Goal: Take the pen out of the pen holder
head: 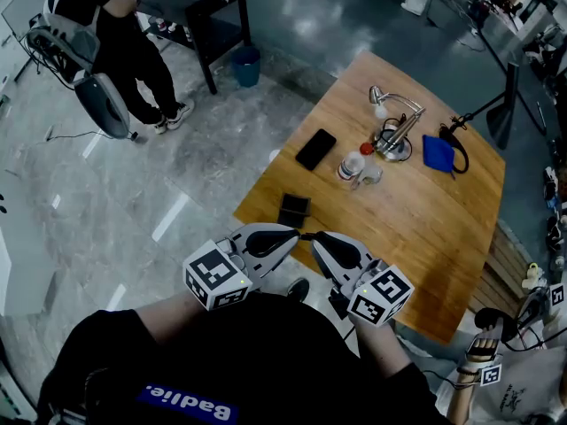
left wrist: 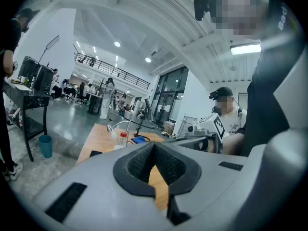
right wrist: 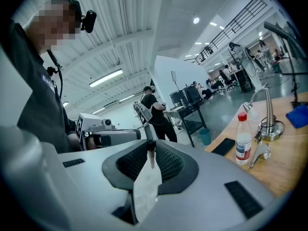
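In the head view both grippers are held close to my body at the near table edge, tips almost touching each other. My right gripper (head: 316, 237) (right wrist: 151, 150) is shut on a thin pen (right wrist: 151, 156), whose dark end pokes up between the pads. My left gripper (head: 296, 235) (left wrist: 154, 146) has its pads meeting at the tip with nothing between them. A small black square holder (head: 294, 209) stands on the wooden table (head: 425, 228) just beyond the tips.
Farther along the table lie a black phone (head: 315, 149), a red-capped bottle (head: 352, 165), a metal desk lamp (head: 394, 135) and a blue cloth (head: 438, 151). A person (head: 124, 34) stands at the back left near a dark desk and a blue bin (head: 246, 65).
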The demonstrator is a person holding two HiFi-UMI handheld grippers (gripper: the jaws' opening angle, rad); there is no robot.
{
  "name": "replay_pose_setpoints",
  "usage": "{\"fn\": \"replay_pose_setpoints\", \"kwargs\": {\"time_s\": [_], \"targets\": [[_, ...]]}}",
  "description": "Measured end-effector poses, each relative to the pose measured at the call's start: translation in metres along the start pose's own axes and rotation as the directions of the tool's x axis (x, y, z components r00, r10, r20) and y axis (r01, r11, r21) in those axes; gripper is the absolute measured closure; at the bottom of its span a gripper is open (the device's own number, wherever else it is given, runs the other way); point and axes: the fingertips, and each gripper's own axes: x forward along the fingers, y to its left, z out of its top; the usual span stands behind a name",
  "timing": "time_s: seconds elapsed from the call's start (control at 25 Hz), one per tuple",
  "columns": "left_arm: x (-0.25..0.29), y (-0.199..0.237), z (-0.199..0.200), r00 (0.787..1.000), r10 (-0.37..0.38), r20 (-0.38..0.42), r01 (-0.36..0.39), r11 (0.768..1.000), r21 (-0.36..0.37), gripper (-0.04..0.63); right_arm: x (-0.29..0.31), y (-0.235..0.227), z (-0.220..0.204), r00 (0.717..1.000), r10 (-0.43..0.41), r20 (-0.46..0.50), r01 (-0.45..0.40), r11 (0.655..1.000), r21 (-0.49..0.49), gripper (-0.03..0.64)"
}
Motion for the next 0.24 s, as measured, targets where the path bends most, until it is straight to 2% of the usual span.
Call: {"fn": "replay_pose_setpoints", "kwargs": {"time_s": [0.24], "targets": [[-0.0013,0.0009,-0.0005,1.000,0.002,-0.004,-0.002,1.000,0.000,0.597,0.0012,-0.0007,-0.0021,1.000,0.005,-0.011,-0.005,1.000,0.002,0.558]]}}
